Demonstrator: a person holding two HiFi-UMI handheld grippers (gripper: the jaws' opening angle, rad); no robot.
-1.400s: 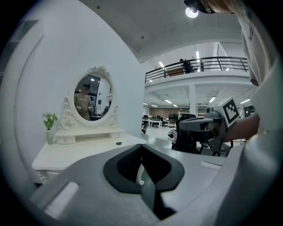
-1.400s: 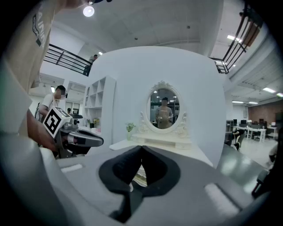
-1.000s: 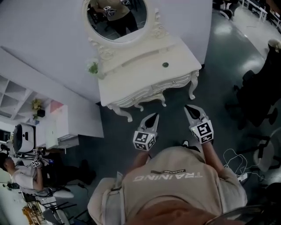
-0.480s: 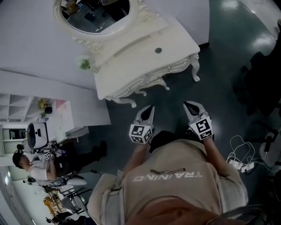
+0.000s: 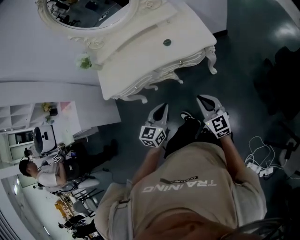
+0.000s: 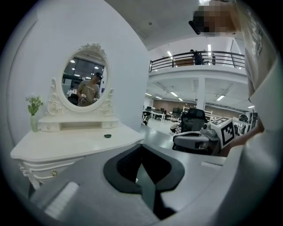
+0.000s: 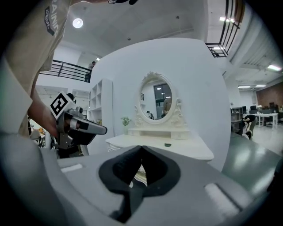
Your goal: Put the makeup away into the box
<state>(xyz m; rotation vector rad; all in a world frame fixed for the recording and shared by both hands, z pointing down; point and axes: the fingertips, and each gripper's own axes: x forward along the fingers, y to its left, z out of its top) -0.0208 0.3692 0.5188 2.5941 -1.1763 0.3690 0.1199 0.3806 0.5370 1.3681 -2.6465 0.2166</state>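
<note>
A white dressing table (image 5: 140,61) with an oval mirror (image 5: 89,9) stands against the wall ahead of me. One small dark round item (image 5: 167,42) lies on its top; it also shows in the left gripper view (image 6: 107,136) and the right gripper view (image 7: 167,144). No box is in sight. My left gripper (image 5: 163,107) and right gripper (image 5: 201,98) are held side by side over the dark floor, short of the table. Both are shut and hold nothing. Each shows in the other's view: the right gripper (image 6: 194,140) and the left gripper (image 7: 84,128).
A small vase of flowers (image 5: 84,62) stands at the table's left end. White shelving (image 5: 28,122) and a seated person (image 5: 42,171) are at the left. A dark office chair (image 5: 281,75) and floor cables (image 5: 255,166) lie to the right. My shoe (image 5: 186,115) shows between the grippers.
The table has slid up and left in the head view. Both grippers have sunk a little, still shut. A dark trouser leg and shoe have come into view between them.
</note>
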